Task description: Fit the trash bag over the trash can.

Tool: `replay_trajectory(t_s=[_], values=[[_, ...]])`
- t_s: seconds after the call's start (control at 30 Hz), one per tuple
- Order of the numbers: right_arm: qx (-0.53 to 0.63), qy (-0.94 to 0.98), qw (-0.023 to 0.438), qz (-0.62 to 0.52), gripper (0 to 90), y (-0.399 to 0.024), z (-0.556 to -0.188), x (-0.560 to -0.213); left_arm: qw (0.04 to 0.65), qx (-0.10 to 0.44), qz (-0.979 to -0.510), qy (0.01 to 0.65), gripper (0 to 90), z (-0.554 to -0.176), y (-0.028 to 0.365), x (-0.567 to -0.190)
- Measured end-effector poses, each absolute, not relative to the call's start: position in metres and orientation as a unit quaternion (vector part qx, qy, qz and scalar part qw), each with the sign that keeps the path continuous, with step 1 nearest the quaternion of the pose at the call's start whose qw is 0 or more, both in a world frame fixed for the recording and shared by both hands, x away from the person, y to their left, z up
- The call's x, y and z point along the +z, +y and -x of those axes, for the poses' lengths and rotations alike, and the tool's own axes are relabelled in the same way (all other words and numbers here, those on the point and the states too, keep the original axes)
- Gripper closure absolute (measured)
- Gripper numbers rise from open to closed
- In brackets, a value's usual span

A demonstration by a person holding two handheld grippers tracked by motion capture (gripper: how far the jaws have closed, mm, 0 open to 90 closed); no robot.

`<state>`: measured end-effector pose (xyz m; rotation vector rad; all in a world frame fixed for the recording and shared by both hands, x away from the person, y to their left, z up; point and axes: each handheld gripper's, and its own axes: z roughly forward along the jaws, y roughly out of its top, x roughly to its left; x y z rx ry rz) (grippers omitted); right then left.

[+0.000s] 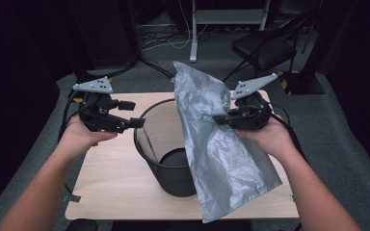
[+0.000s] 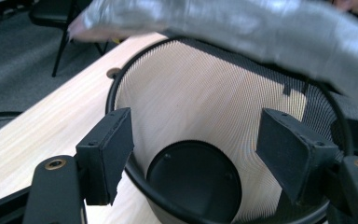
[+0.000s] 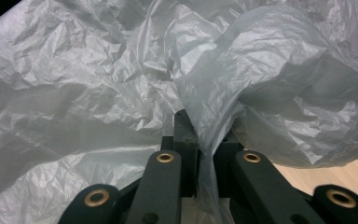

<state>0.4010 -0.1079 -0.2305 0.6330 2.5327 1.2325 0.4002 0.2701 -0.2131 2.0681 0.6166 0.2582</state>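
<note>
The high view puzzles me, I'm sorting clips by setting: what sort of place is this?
Probably a lab or studio recording corner: a small wooden table on grey carpet, loose cables on the floor, a folding chair and dark curtains around.

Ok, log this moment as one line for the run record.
right gripper: shut on grey plastic bag | left gripper: open, nothing between fingers, at rim of black mesh bin | bag: hanging over bin, not in | table
</note>
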Motion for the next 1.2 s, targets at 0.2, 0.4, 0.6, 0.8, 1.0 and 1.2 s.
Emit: replay_trajectory(t_s=[0.2,0.4,0.6,0.8,1.0,1.2], values=[[0.431,0.873,0.124,-0.191,84.0,-0.082,-0.4,-0.229,0.472,0.104,-0.842,0.242,26.2,-0.398,0.26,-0.206],[0.416,0.883,0.133,-0.173,84.0,-0.059,-0.402,-0.237,0.47,0.095,-0.845,0.238,25.5,-0.398,0.257,-0.21],[0.413,0.885,0.13,-0.168,84.0,-0.048,-0.407,-0.244,0.482,0.09,-0.837,0.244,24.6,-0.4,0.261,-0.208],[0.415,0.886,0.126,-0.164,84.0,-0.039,-0.408,-0.248,0.476,0.099,-0.837,0.251,23.0,-0.403,0.258,-0.212],[0.43,0.882,0.122,-0.153,84.1,-0.035,-0.408,-0.25,0.47,0.084,-0.834,0.275,21.8,-0.411,0.262,-0.232],[0.431,0.883,0.121,-0.144,84.1,-0.02,-0.409,-0.249,0.487,0.079,-0.821,0.289,21.1,-0.411,0.281,-0.24]])
